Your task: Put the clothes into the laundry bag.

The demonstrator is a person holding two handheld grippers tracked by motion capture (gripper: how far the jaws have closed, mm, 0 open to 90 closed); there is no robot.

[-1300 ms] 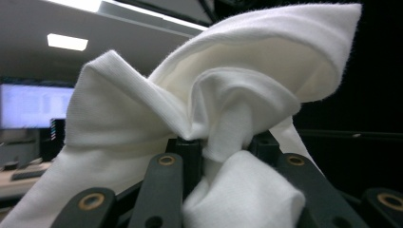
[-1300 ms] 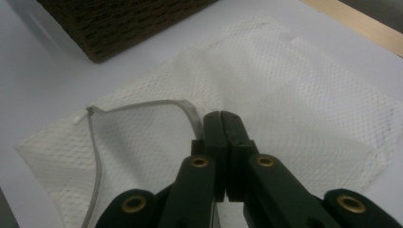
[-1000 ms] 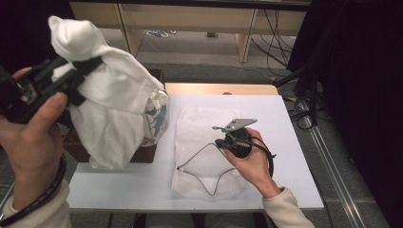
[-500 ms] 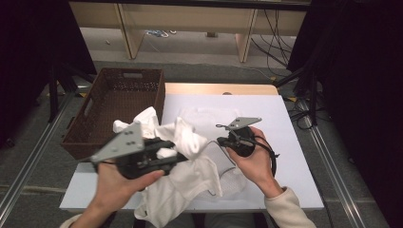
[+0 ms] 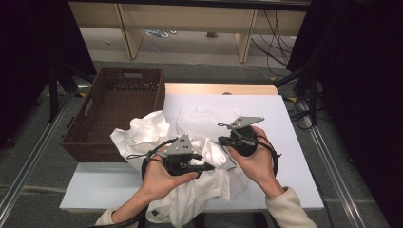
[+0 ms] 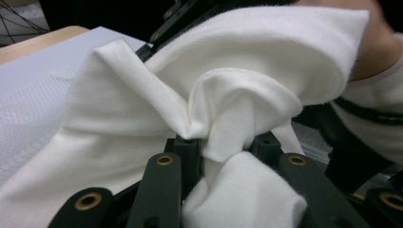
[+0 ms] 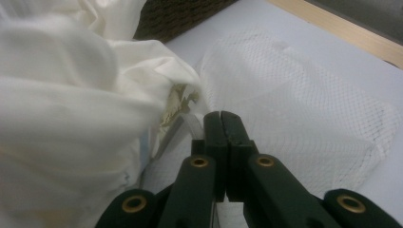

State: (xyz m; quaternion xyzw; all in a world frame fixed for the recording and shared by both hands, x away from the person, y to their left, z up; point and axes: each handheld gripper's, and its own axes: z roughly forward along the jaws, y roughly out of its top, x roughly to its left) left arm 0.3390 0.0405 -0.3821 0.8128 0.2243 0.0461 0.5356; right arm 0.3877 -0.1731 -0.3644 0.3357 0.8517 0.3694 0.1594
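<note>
On the pale worktop (image 5: 294, 142), the left tongs (image 6: 223, 147) clamp a bunched white garment (image 5: 142, 135) near the left edge; the right tongs (image 7: 222, 128), pressed together, pin a mesh laundry bag (image 7: 304, 109) immediately right of it.

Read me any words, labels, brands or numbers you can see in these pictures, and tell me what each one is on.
There is no text that can be read. The white garment, the mesh laundry bag, the wicker basket, the table and both grippers' grey plates show no print. A small yellowish patch inside the garment is too blurred to read.
</note>
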